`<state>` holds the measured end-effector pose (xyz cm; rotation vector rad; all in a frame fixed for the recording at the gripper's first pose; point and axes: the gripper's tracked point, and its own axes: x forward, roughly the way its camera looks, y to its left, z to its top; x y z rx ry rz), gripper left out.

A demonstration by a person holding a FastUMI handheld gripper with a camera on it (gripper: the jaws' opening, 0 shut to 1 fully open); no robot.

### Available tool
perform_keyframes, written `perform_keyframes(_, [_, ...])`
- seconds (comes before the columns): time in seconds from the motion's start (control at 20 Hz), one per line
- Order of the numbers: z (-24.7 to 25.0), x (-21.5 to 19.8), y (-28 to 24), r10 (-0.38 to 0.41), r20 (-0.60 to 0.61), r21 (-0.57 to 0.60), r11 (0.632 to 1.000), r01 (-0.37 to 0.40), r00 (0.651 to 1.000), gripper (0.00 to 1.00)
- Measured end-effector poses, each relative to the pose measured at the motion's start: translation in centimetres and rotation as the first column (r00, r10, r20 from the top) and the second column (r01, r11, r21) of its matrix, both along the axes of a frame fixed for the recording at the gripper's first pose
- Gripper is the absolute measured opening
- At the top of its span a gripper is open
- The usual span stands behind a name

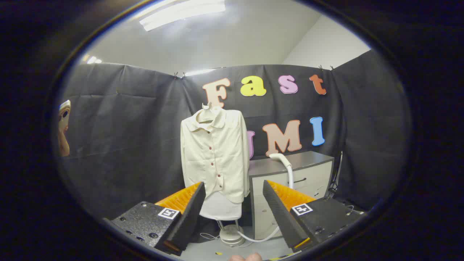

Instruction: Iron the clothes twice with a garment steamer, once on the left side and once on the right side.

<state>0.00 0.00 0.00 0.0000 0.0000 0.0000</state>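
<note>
A cream button-up shirt (214, 152) hangs on a hanger over a white mannequin form (221, 208), which stands on a round base (232, 235). The garment steamer's white head (281, 157) rests on top of a grey cabinet (290, 170), right of the shirt. Its white hose (290, 181) runs down the cabinet front and curls along the floor toward the stand's base. My gripper (233, 190) is open, well short of the shirt, with nothing between its fingers. The shirt's hem and the mannequin form show through the gap between them.
The cabinet has a dark top and pale drawers, and stands close against the shirt's right side. Cables hang at the cabinet's right side (335, 185). Black cloth walls close in the booth behind and on both sides. A fingertip (246, 257) shows just below the fingers.
</note>
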Motion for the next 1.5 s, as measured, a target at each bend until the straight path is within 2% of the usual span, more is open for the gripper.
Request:
perform_keyframes(0.25, [-0.6,-1.5,-1.3,-0.029,-0.019,0.000,1.000,0.029,0.999,0.97])
perform_keyframes(0.9, [-2.8,-3.6,-0.6,-0.068,-0.066,0.009,0.998,0.069,0.995,0.97])
perform_keyframes(1.5, [-3.3,-0.8,-1.4,-0.140,-0.065,-0.048,0.989,0.137,0.988,0.97])
